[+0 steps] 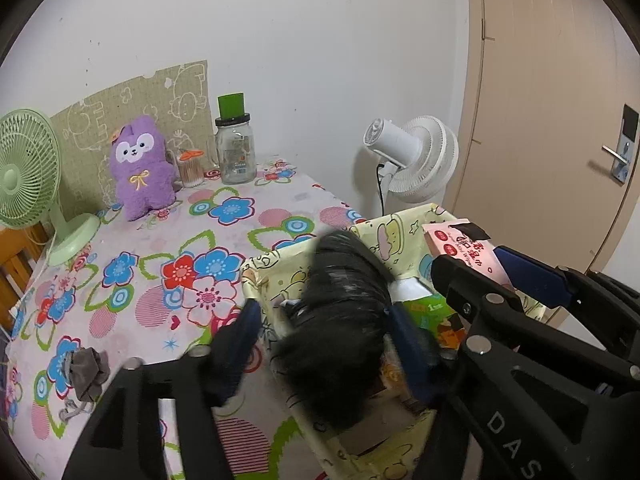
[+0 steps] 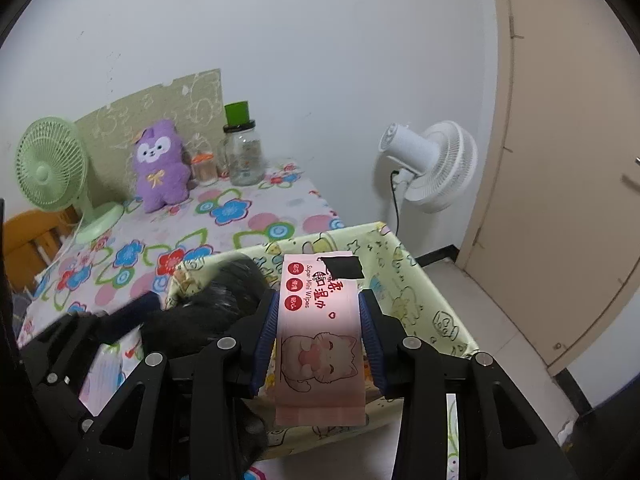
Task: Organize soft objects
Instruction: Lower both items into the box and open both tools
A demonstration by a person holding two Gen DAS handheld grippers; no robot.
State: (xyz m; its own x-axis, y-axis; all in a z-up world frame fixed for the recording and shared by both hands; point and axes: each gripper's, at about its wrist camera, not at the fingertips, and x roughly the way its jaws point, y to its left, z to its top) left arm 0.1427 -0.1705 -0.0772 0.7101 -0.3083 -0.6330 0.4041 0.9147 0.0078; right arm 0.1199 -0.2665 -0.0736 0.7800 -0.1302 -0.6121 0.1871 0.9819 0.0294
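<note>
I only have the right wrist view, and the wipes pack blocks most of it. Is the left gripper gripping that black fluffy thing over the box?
Observer: No. In the left wrist view the left gripper stands open around the blurred black fluffy thing, with a gap showing at the finger on the picture's left.
Operator: What's in the box beside it?
Observer: A green printed packet lies inside the yellow box, next to the fluffy thing.
Operator: Anything soft left out that I can't see?
Observer: Yes, a grey scrunchie-like cloth lies on the flowered tablecloth, near its front edge.
</note>
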